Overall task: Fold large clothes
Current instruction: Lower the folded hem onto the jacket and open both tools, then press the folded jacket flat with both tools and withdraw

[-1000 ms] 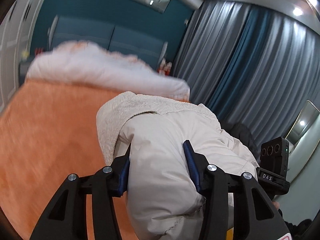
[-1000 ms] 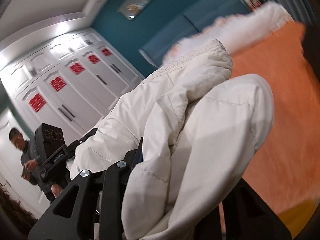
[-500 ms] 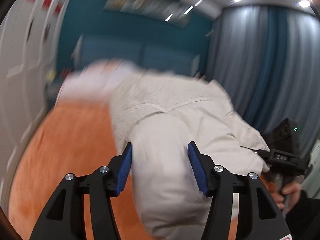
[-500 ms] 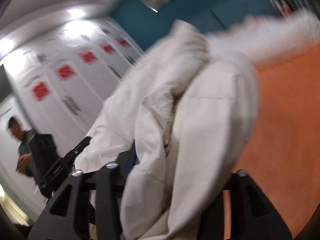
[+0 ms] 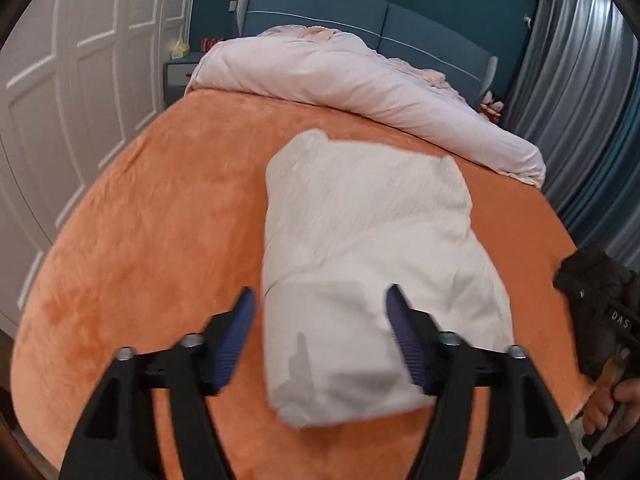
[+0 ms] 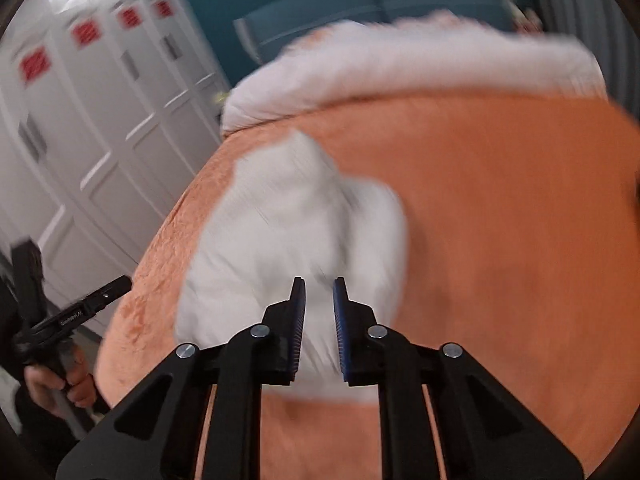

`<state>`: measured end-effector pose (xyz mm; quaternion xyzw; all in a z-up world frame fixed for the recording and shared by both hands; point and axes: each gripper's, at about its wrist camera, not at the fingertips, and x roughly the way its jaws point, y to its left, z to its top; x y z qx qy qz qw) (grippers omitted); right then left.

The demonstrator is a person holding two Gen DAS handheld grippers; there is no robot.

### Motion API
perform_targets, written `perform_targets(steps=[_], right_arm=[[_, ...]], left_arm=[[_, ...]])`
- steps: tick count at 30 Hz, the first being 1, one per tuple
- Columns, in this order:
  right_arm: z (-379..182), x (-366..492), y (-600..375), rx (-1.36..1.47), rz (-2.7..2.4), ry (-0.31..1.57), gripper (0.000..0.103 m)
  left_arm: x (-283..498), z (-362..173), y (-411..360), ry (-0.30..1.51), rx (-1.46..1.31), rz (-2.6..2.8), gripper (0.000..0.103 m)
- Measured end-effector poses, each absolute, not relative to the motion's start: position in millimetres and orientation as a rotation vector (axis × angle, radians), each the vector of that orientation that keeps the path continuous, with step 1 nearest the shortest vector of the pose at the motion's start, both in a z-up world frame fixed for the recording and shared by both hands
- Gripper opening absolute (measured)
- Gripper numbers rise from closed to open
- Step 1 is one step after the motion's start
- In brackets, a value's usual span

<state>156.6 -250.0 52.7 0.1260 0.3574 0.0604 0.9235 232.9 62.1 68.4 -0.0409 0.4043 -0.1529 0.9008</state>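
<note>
A cream padded jacket (image 5: 368,216) lies folded into a thick rectangle on the orange bed cover (image 5: 160,200). My left gripper (image 5: 320,290) hovers over the jacket's near end. Its jaws are opening wide, the blue pads stand on either side of the fold and do not squeeze it. In the right wrist view the jacket (image 6: 280,220) is blurred. My right gripper (image 6: 319,280) points at its near edge. Its jaws are closing to a narrow gap with no cloth pinched between them.
A rolled pale pink duvet (image 5: 340,76) lies across the head of the bed by the blue headboard (image 5: 320,8). White wardrobe doors (image 5: 80,60) stand on the left and grey curtains (image 5: 580,80) on the right. A person's hand (image 5: 612,400) holds the other gripper's handle.
Both grippers carried the jacket raised over the bed. It now lies flat on the orange cover, both have let go, the left jaws have widened and the right jaws have narrowed.
</note>
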Motion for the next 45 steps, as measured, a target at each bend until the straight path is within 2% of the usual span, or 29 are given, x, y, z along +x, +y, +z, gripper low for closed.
perform_targets(steps=[3, 7, 11, 12, 16, 19, 25, 28, 30, 32, 35, 38, 42, 45], right_arm=[[53, 199, -236, 0.192, 0.121, 0.771, 0.014], [4, 227, -241, 0.216, 0.115, 0.899, 0.014], [-63, 215, -243, 0.246, 0.107, 1.033, 0.013], [-77, 209, -246, 0.259, 0.101, 1.056, 0.01], [-114, 191, -261, 0.413, 0.137, 1.056, 0.01], [-104, 192, -260, 0.389, 0.11, 1.078, 0.01], [22, 192, -244, 0.215, 0.118, 0.798, 0.011], [53, 231, -222, 0.098, 0.143, 0.789, 0.011], [47, 263, -215, 0.055, 0.127, 0.83, 0.011], [18, 285, -225, 0.053, 0.081, 0.915, 0.008], [-39, 285, -251, 0.131, 0.053, 1.014, 0.003], [-78, 276, -260, 0.193, 0.048, 1.025, 0.0], [-93, 268, -263, 0.24, 0.04, 1.016, 0.0], [-82, 281, -265, 0.239, 0.038, 1.044, 0.0]], left_arm=[[256, 64, 43, 0.874, -0.114, -0.324, 0.069], [266, 39, 26, 0.919, -0.073, -0.303, 0.069], [268, 4, 20, 0.974, -0.006, -0.27, 0.069], [268, -5, 20, 0.993, 0.005, -0.266, 0.07], [262, -31, 16, 0.988, 0.055, -0.246, 0.073], [260, -35, 11, 0.965, 0.097, -0.214, 0.073], [264, -26, 20, 0.996, 0.048, -0.224, 0.073], [262, -26, 18, 0.993, 0.048, -0.21, 0.073], [262, -25, 18, 0.998, 0.042, -0.206, 0.073], [263, -25, 19, 1.003, 0.038, -0.209, 0.073], [262, -26, 18, 0.997, 0.037, -0.226, 0.077], [260, -27, 12, 0.987, 0.054, -0.255, 0.084], [258, -27, 2, 0.973, 0.084, -0.244, 0.085], [261, -27, 3, 0.997, 0.076, -0.216, 0.084]])
